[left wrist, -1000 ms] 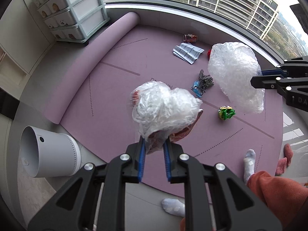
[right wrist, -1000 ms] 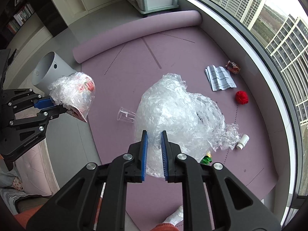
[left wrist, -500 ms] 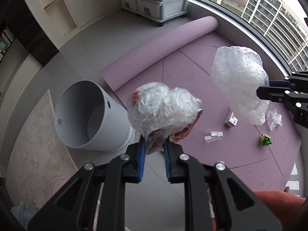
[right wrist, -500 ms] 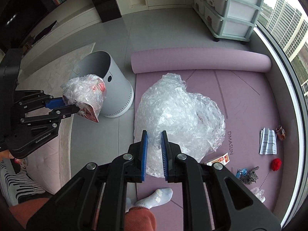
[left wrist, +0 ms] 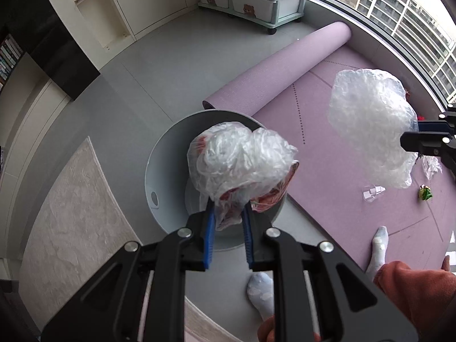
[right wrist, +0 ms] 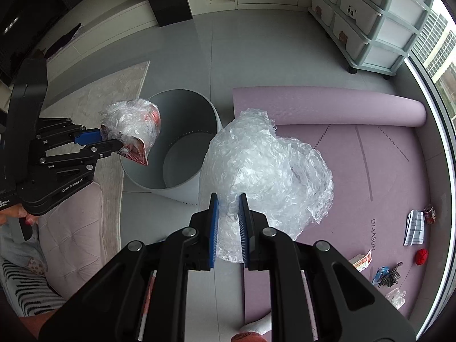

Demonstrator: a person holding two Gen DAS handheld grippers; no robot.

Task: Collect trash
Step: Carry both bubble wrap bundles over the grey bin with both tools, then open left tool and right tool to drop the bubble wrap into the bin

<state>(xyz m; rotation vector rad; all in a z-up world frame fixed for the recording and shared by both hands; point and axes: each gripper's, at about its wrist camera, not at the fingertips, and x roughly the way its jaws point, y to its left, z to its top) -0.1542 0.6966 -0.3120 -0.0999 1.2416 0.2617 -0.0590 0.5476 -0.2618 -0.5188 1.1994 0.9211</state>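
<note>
My left gripper [left wrist: 226,208] is shut on a crumpled clear plastic bag with red wrappers inside [left wrist: 242,159]; it hangs right over the mouth of the grey round bin [left wrist: 159,159]. From the right wrist view the same bag [right wrist: 131,125] sits over the bin's near-left rim [right wrist: 182,97], held by the left gripper [right wrist: 109,139]. My right gripper [right wrist: 228,202] is shut on a big wad of clear bubble wrap [right wrist: 265,171], held beside the bin over the purple mat [right wrist: 384,171]. The wad [left wrist: 370,125] also shows at the right of the left wrist view.
Loose litter lies on the mat: a folded paper [right wrist: 414,228], a can [right wrist: 429,214], a red ball [right wrist: 421,256], a small box [right wrist: 362,260], keys [right wrist: 387,275], a green wrapper [left wrist: 424,193]. A beige rug [left wrist: 71,213], drawer unit [right wrist: 364,22] and the person's socked feet [left wrist: 379,242] are near.
Both grippers have swung from over the mat to the bin, each keeping its load. The left bag now hangs over the bin's opening; the bubble wrap is beside it.
</note>
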